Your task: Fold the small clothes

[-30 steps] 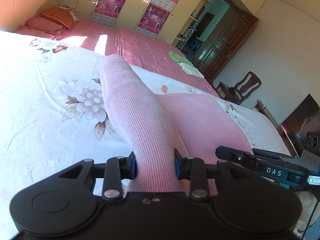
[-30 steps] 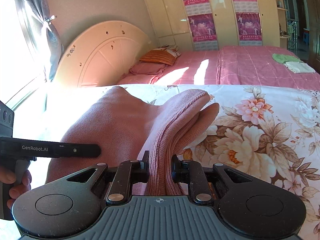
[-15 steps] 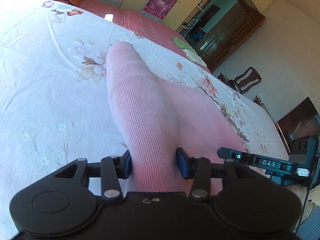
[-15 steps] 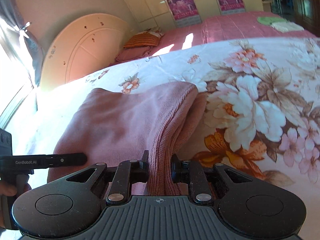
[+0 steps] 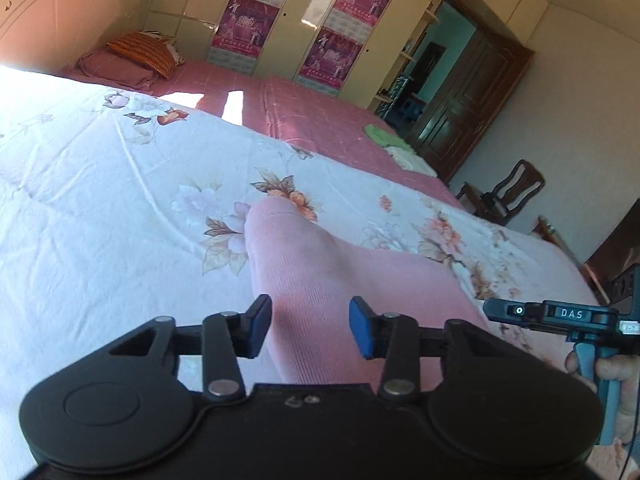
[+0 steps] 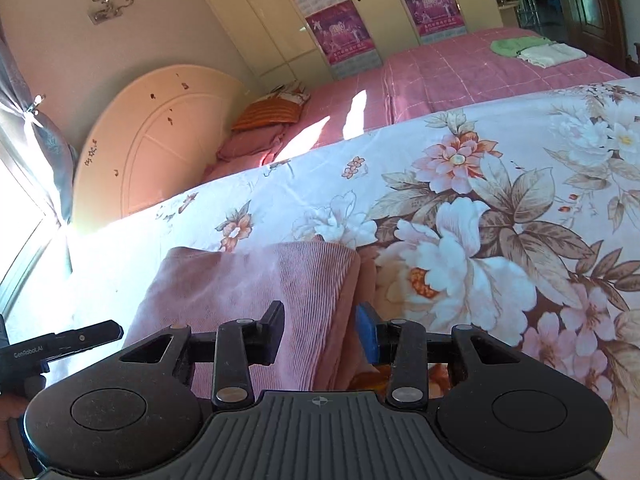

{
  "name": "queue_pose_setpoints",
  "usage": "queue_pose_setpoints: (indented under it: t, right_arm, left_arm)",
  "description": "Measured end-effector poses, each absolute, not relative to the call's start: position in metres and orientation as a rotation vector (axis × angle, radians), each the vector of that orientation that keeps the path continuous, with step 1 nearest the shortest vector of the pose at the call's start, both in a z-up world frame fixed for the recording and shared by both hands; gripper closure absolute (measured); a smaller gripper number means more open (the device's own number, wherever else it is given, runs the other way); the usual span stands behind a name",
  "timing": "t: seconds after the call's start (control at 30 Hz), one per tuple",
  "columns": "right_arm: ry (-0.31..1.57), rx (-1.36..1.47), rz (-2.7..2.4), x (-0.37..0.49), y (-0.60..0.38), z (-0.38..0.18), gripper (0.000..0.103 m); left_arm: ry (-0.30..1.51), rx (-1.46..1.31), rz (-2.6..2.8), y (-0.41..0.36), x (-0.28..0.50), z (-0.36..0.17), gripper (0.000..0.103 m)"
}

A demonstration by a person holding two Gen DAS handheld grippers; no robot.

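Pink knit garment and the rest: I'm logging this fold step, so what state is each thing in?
Pink knit garment: folded over, lying on the bed.
Left tool: open, jaws just closing, cloth between, pads clear.
Right tool: open, jaws just opened, cloth edge between.
Floral sheet: spread flat.

pink garment (image 5: 320,280): near end hidden under the left gripper (image 5: 310,326) body; fold layers cannot be told apart in the left wrist view.
garment's right edge (image 6: 360,320): partly covered by the right gripper (image 6: 320,330); whether the blue pad touches it cannot be told.
person's hand (image 5: 608,368): cut off by the picture's right edge, only fingers on a handle show.
posters (image 5: 248,24): print too small to read.
folded cloths (image 6: 536,50): too far off to tell what they are.
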State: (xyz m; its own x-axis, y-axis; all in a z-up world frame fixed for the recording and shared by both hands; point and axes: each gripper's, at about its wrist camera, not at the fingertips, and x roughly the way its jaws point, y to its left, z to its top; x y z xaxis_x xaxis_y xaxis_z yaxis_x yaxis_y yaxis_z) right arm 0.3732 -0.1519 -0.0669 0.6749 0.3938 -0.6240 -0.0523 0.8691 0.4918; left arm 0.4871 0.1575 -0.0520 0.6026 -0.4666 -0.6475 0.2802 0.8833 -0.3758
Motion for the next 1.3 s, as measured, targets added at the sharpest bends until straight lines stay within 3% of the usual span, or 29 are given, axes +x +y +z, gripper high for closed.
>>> queue_pose_setpoints:
  t: [0.17,0.2,0.23,0.4,0.53,0.6,0.63,0.67,0.73,0.9,1.07,1.1,1.13,1.3]
  right_arm:
    - [0.851,0.384,0.249,0.395,-0.141,-0.086,0.064]
    - [0.837,0.363,0.250,0.396,-0.140,-0.087,0.073]
    - [0.832,0.339,0.247,0.397,-0.138,-0.089,0.096]
    - [0.836,0.235,0.198,0.404,-0.131,-0.104,0.096]
    - [0.861,0.255,0.195,0.405,-0.134,-0.100,0.096]
    - [0.865,0.289,0.199,0.399,-0.140,-0.091,0.095]
    - [0.854,0.300,0.204,0.393,-0.142,-0.083,0.090]
    - [0.830,0.302,0.214,0.383,-0.144,-0.075,0.080]
    - [0.797,0.305,0.247,0.362,-0.147,-0.062,0.066]
    - [0.810,0.315,0.339,0.313,-0.146,-0.054,0.064]
    - [0.884,0.302,0.376,0.288,-0.134,-0.074,0.064]
    - [0.887,0.295,0.373,0.288,-0.133,-0.079,0.071]
    - [0.884,0.308,0.378,0.286,-0.134,-0.082,0.096]
    - [0.877,0.260,0.345,0.275,-0.138,-0.094,0.097]
  left_arm:
    - [0.854,-0.215,-0.396,0.145,0.494,-0.067,0.064]
    - [0.860,-0.215,-0.389,0.145,0.494,-0.070,0.064]
    - [0.873,-0.221,-0.387,0.151,0.495,-0.076,0.064]
    - [0.898,-0.197,-0.368,0.148,0.503,-0.080,0.057]
    - [0.896,-0.127,-0.323,0.146,0.502,-0.081,0.032]
    - [0.883,-0.150,-0.325,0.150,0.496,-0.073,0.039]
    - [0.860,-0.162,-0.345,0.153,0.488,-0.067,0.052]
    - [0.848,-0.162,-0.355,0.153,0.479,-0.062,0.058]
    - [0.823,-0.160,-0.374,0.153,0.459,-0.054,0.058]
    - [0.831,-0.160,-0.362,0.153,0.425,-0.057,0.056]
    - [0.861,-0.156,-0.341,0.149,0.417,-0.069,0.056]
    - [0.869,-0.160,-0.334,0.148,0.420,-0.070,0.054]
    - [0.872,-0.159,-0.330,0.147,0.420,-0.069,0.054]
    - [0.859,-0.020,-0.315,0.136,0.412,-0.071,0.050]
